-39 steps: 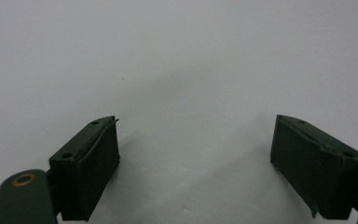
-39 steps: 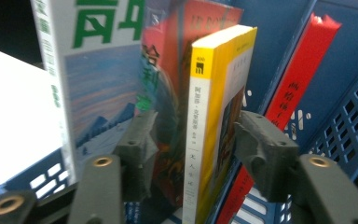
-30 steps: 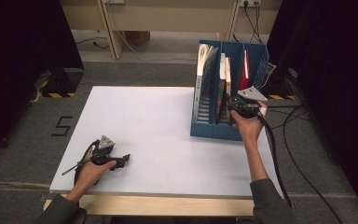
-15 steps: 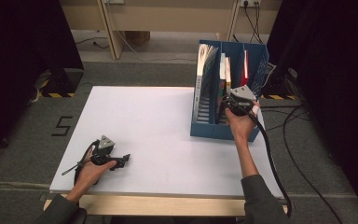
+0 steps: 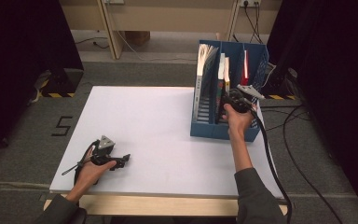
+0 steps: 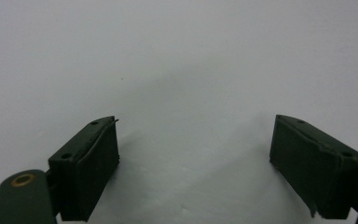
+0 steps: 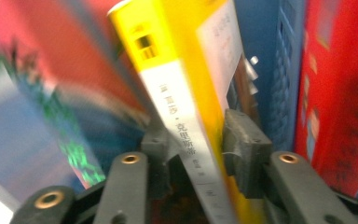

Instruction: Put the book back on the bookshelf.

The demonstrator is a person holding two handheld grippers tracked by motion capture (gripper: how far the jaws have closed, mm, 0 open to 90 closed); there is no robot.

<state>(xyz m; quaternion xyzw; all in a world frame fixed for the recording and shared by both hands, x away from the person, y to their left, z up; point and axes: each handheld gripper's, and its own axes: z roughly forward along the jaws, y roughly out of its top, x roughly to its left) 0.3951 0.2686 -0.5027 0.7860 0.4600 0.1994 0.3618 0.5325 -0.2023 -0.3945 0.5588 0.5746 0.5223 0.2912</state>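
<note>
Your right hand-held gripper [image 5: 227, 97] is at the blue file rack [image 5: 205, 127] on the far right of the tabletop [image 5: 158, 126], reaching into the rack's middle compartment. In the right gripper view, its jaws straddle the spine of a yellow book [image 7: 186, 93]: the left pad touches the spine, the right pad sits just beside the cover; whether it is already clamped, you cannot tell. The book stands nearly upright, tilted a little to the left in that view. A red book [image 7: 340, 93] stands in the next compartment, beyond the blue divider [image 7: 275, 70]. A blurred red and blue cover [image 7: 51, 93] leans on the yellow book's other side.

Your left hand-held gripper [image 5: 121, 161] rests on the tabletop near the front left corner, well apart from the rack. In the left gripper view its jaws are spread wide, with bare white surface between them, holding nothing.
</note>
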